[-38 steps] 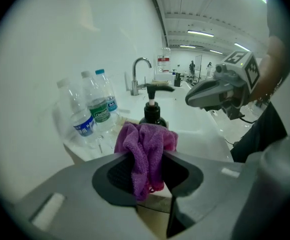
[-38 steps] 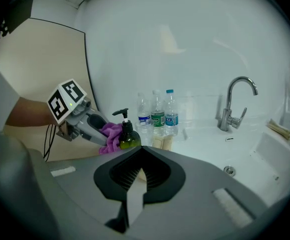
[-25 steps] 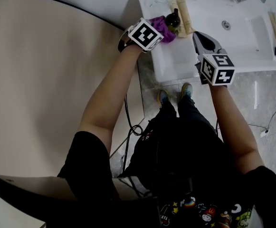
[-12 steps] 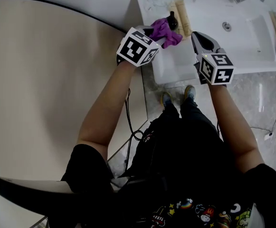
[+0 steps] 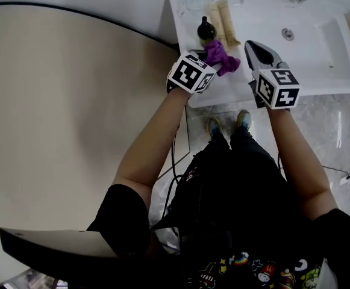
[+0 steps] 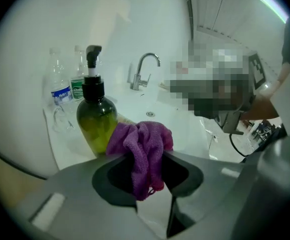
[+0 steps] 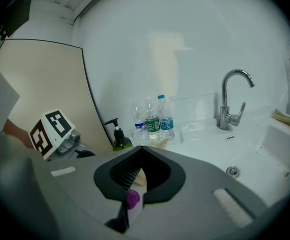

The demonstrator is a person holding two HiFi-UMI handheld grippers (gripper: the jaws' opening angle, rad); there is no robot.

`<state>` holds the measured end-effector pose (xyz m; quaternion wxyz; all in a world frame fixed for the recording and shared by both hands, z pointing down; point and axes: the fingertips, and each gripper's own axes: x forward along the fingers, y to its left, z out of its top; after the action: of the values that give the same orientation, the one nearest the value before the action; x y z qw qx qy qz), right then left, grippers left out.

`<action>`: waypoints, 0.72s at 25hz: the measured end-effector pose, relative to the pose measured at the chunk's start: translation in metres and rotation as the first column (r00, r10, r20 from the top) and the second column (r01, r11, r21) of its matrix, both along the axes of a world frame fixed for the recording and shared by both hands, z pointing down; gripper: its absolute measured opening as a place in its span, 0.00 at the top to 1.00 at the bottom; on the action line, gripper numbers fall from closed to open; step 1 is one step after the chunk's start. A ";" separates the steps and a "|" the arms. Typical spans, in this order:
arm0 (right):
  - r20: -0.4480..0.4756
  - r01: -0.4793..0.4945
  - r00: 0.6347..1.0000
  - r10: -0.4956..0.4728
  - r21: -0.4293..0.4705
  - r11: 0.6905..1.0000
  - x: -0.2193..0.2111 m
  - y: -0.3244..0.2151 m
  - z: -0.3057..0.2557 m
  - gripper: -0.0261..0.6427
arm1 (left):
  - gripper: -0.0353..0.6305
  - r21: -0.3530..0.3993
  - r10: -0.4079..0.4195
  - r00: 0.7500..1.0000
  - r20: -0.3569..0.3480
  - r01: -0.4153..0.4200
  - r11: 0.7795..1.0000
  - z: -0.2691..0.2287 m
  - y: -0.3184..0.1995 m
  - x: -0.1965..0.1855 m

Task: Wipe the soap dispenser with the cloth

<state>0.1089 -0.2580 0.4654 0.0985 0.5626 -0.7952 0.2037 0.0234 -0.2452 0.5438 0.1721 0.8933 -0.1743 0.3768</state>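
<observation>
The soap dispenser (image 5: 206, 29) is a dark green bottle with a black pump, upright on the white counter (image 5: 247, 83) near its left end. My left gripper (image 5: 214, 56) is shut on a purple cloth (image 5: 222, 55), a little in front of the bottle and to its right. In the left gripper view the cloth (image 6: 142, 149) bunches between the jaws of the left gripper (image 6: 144, 156), and its left fold overlaps the dispenser (image 6: 96, 121). My right gripper (image 5: 254, 44) hovers over the counter to the right, its jaws together and nothing in them. The right gripper view shows the dispenser (image 7: 119, 138) past that gripper (image 7: 141, 149).
Three water bottles (image 7: 152, 116) stand against the wall behind the dispenser, with beige tubes (image 5: 223, 17) lying beside it. The chrome tap (image 7: 229, 99) and the sink basin (image 5: 319, 35) are to the right. A beige partition (image 5: 72, 101) rises left of the counter.
The left gripper has drawn the cloth off the dispenser, toward the counter's front and to the right. The right gripper has hardly moved.
</observation>
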 end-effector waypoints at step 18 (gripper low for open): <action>0.050 0.079 0.996 -0.080 0.031 0.996 0.077 -0.007 -0.008 0.92 | 0.74 0.197 -0.342 0.932 -0.122 0.360 0.912 -0.064 -0.054 0.040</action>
<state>0.1855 -0.2650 0.4575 0.0778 0.5265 -0.8220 0.2025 0.0634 -0.2991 0.4799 0.1460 0.8760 -0.3645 0.2801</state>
